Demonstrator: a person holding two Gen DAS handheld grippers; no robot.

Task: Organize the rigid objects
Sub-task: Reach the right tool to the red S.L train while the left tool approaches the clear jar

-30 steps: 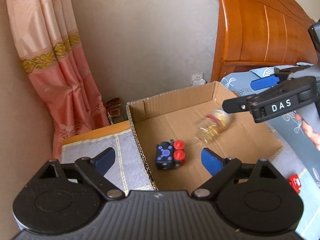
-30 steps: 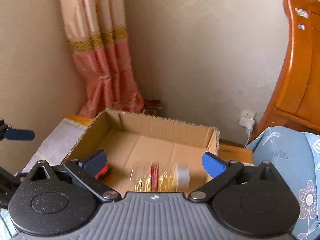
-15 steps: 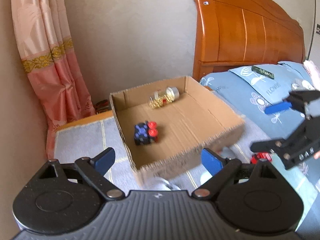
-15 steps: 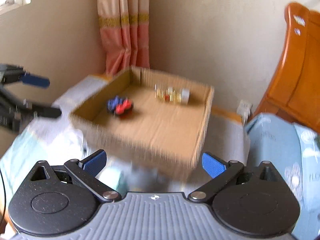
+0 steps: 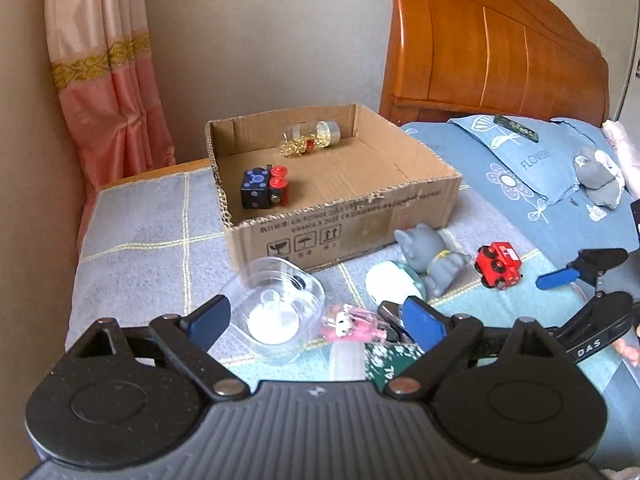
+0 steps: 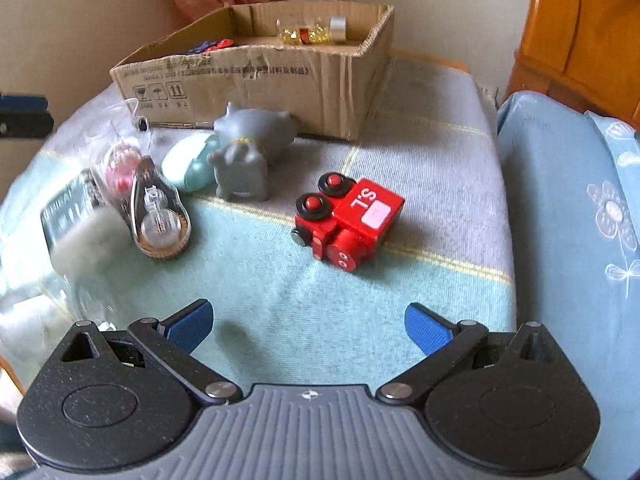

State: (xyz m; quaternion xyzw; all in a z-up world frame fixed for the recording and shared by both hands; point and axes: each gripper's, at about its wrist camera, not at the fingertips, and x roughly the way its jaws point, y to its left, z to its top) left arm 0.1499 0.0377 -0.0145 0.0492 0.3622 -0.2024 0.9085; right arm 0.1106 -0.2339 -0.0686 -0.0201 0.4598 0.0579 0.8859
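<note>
Corrugated cardboard box (image 5: 336, 220), glossy red wooden train (image 6: 350, 222), woven blanket (image 6: 420, 152)

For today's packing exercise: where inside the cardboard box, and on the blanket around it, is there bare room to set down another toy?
Inside the cardboard box, the floor right of the blue-and-red block toy and in front of the glitter bottle is bare. The blanket left of the box is bare too. In front of the box it is crowded.

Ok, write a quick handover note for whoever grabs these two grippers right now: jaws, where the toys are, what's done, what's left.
Left gripper: jaws open, empty, above the clear plastic container.
Right gripper: jaws open, empty, facing the red toy train.
Done: glitter bottle and blue-and-red toy train lie in the cardboard box.
Left on the blanket: red toy train, grey cat figure, correction tape, pink toy, clear plastic container.
</note>
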